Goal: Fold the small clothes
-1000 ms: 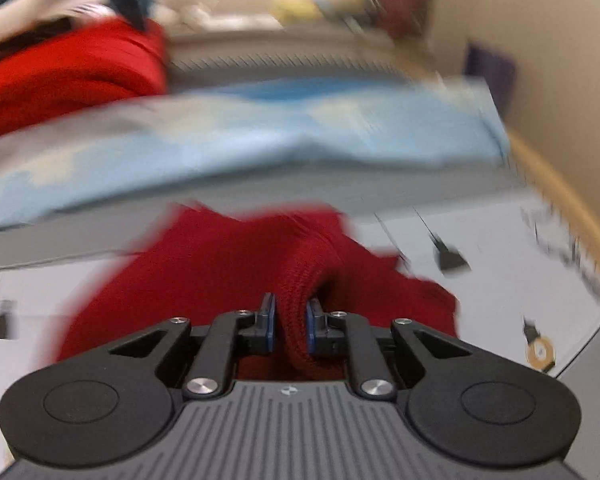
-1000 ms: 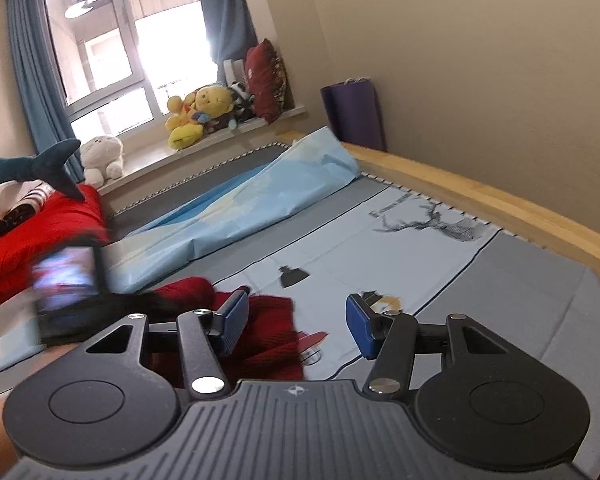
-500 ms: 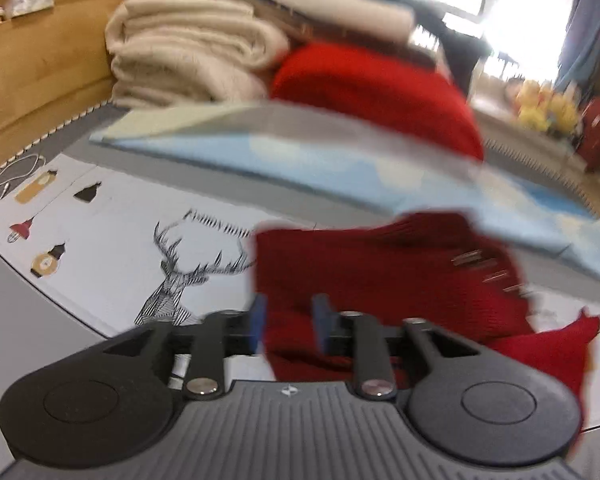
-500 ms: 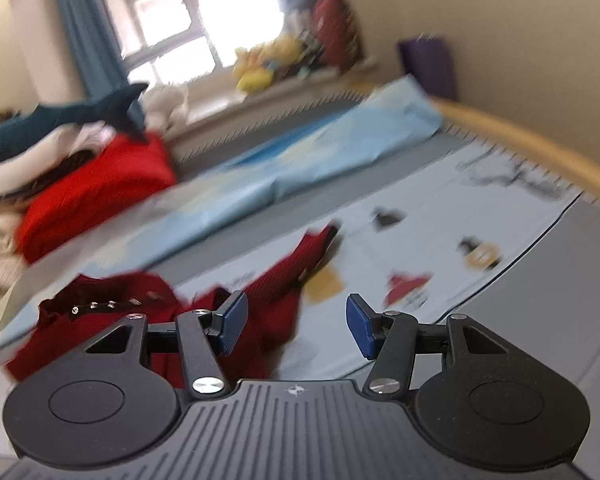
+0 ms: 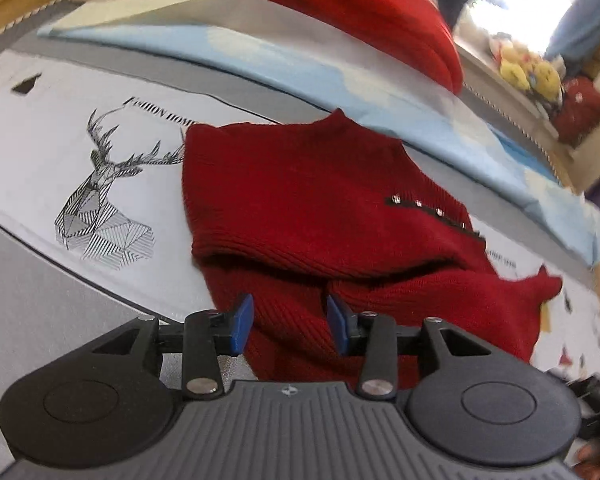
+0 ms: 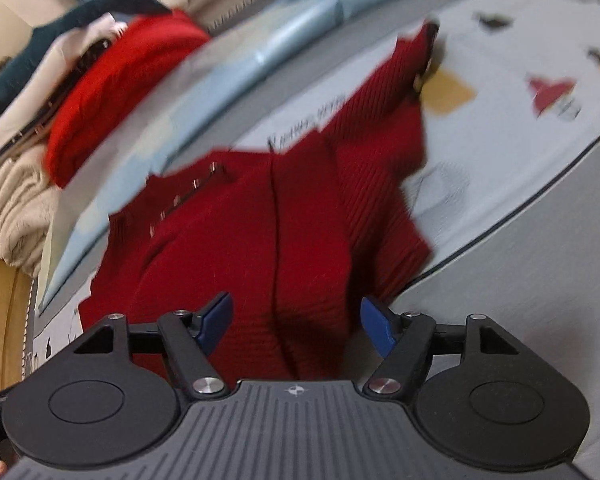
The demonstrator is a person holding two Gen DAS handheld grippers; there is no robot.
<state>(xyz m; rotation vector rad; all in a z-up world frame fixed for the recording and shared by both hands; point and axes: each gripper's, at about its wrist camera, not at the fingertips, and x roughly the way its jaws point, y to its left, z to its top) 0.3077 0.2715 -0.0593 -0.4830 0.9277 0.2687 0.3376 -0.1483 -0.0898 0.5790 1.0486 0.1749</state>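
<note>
The small red knit sweater (image 5: 312,196) lay spread on the bed's deer-print sheet (image 5: 100,184), partly folded over itself, while the left gripper (image 5: 288,324) and right gripper (image 6: 296,320) each hung just over its near edge, blue pads parted and holding nothing.

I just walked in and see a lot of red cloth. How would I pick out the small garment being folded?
Start at the grey bed sheet with its white deer-print panel. The small red sweater lies flat on that panel, right before both sets of blue fingers. Unlike the brighter red bundle heaped behind the light blue cloth, it is darker, ribbed, with a row of small metal snaps.
</note>
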